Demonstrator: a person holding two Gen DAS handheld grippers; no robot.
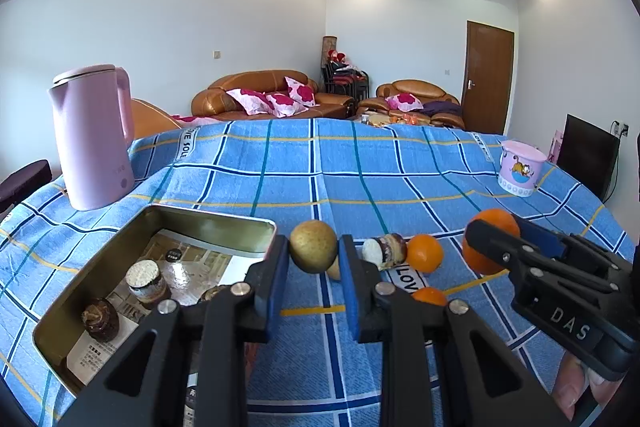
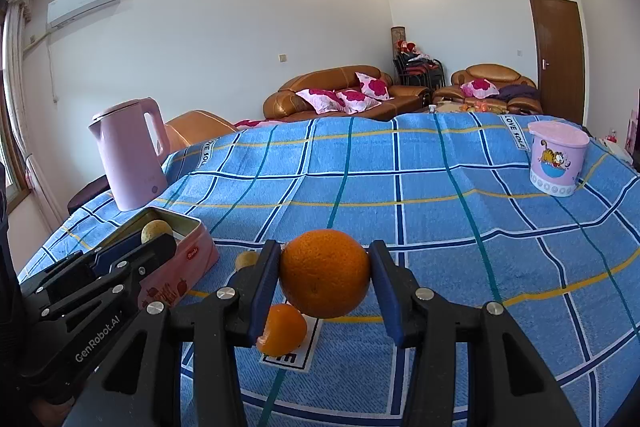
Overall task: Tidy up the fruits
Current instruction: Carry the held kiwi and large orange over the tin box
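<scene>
My left gripper (image 1: 313,247) is shut on a yellow-brown pear (image 1: 313,246), held just off the right rim of an open tin (image 1: 152,217). The tin holds several wrapped cakes (image 1: 146,281). My right gripper (image 2: 325,261) is shut on a large orange (image 2: 325,274) above the blue checked cloth. On the cloth below lie two small oranges (image 1: 425,253) (image 1: 429,295), a wrapped cake (image 1: 385,249) and a small brownish fruit (image 1: 334,269). In the right wrist view the left gripper (image 2: 160,245) and pear (image 2: 156,230) sit over the pink tin (image 2: 188,261), with one small orange (image 2: 282,329) under my fingers.
A pink kettle (image 1: 94,139) stands at the back left behind the tin. A pink cartoon tub (image 2: 558,157) sits at the far right of the cloth-covered table (image 2: 440,195). A person's fingers (image 1: 580,383) show behind the right gripper. Sofas lie beyond the far edge.
</scene>
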